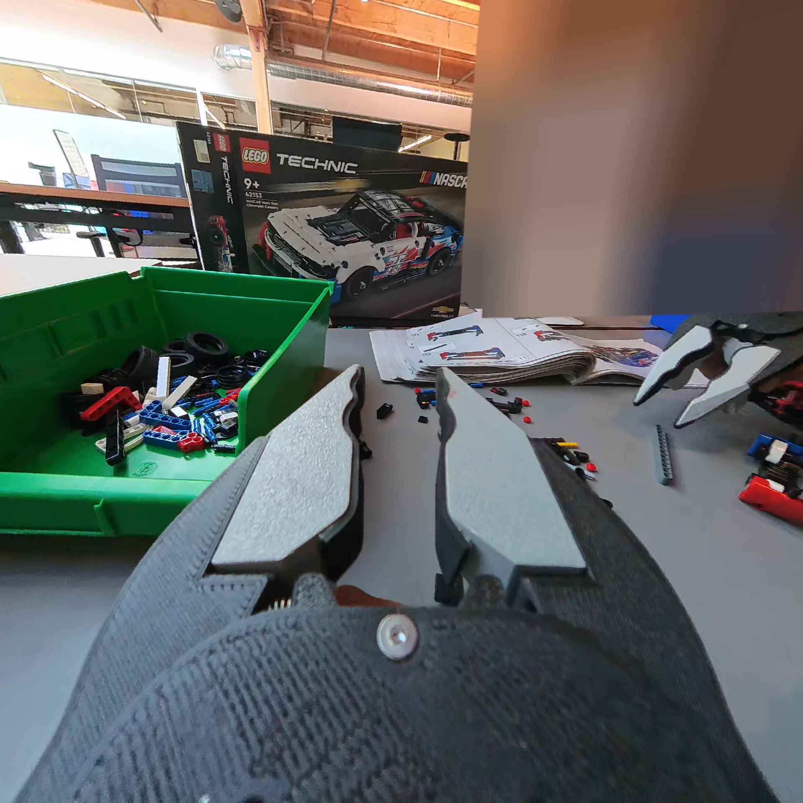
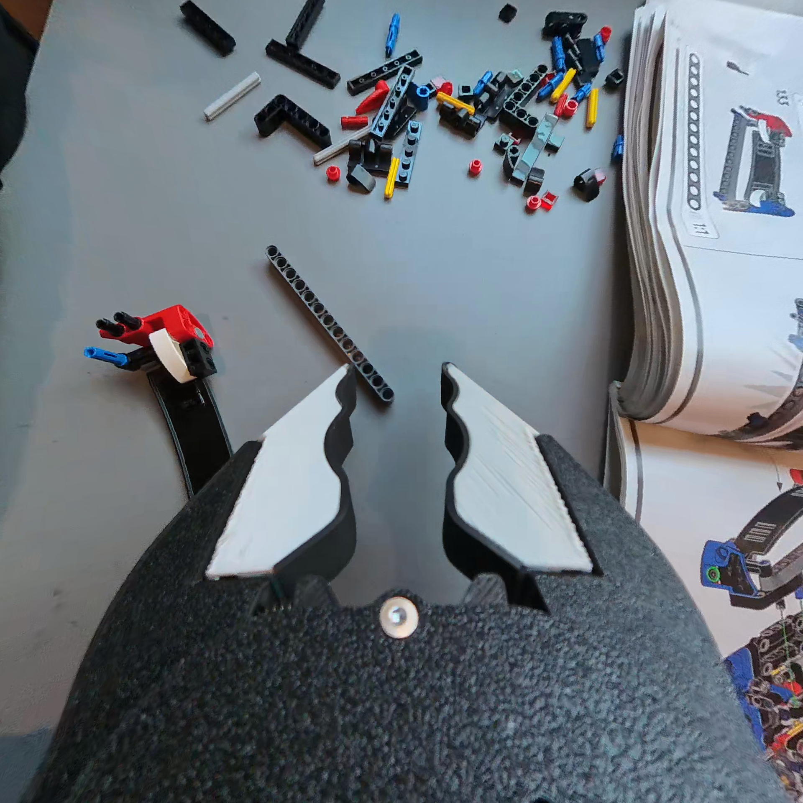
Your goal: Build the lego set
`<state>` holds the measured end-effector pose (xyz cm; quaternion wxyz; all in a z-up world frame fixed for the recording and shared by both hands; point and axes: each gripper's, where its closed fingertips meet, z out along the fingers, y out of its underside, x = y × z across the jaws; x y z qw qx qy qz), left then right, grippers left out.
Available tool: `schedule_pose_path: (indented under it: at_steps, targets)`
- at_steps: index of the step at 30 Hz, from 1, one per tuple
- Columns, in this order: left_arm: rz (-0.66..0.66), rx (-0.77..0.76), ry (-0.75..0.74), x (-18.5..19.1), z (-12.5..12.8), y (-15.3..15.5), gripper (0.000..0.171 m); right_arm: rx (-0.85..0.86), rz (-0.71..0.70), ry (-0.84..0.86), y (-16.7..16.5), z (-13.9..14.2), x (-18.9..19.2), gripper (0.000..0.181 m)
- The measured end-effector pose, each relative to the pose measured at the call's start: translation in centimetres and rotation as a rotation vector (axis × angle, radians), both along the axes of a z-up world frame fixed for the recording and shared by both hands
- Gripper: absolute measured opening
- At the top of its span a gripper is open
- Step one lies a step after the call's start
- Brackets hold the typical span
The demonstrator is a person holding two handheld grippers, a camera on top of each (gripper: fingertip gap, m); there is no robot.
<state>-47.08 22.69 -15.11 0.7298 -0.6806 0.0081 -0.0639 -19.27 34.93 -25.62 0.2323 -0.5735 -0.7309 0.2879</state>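
Only the left wrist view catches the green plastic bin [image 1: 278, 347] full of mixed bricks and tyres, plus the dark set box [image 1: 347, 226] standing behind it on the grey desk [image 1: 478, 586]. The right view looks straight down, so the long dark grey beam with holes [image 2: 326, 319] shows clearly, lying diagonally just beyond the right gripper [image 2: 397, 369], near its left finger. Both the left gripper [image 1: 399, 373] and the right are spread open, empty. Loose small pieces [image 2: 456, 104] are scattered farther out, with the open instruction booklet [image 2: 717, 217] along the desk's right edge.

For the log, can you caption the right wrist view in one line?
Open right gripper hovers over a long dark beam on the grey table, loose parts beyond, manual alongside.
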Motion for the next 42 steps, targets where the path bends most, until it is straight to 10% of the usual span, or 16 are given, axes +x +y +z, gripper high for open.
schedule_pose_path:
  at_steps: [13,20,24,30,42]
  targets:
    - [0.005,-0.001,0.002,0.0,-0.1,0.0,0.032,-0.02,0.059,0.028,-2.9,-1.0,0.7,0.02]
    - [0.012,-0.071,0.023,0.5,-0.6,0.6,0.031,0.015,-0.053,0.196,-2.5,2.9,0.9,0.021]
    - [-0.308,-0.322,0.107,11.1,-0.5,2.3,0.028,0.032,-0.088,0.144,-2.5,1.9,0.7,0.021]
    - [-0.518,-0.662,0.397,22.5,-8.0,4.9,0.031,0.061,-0.081,0.197,-4.5,1.8,-1.9,0.0]
    - [-0.587,-0.756,0.548,23.4,-11.6,5.4,0.016,-0.053,-0.148,0.271,-4.2,2.3,-3.3,0.0]
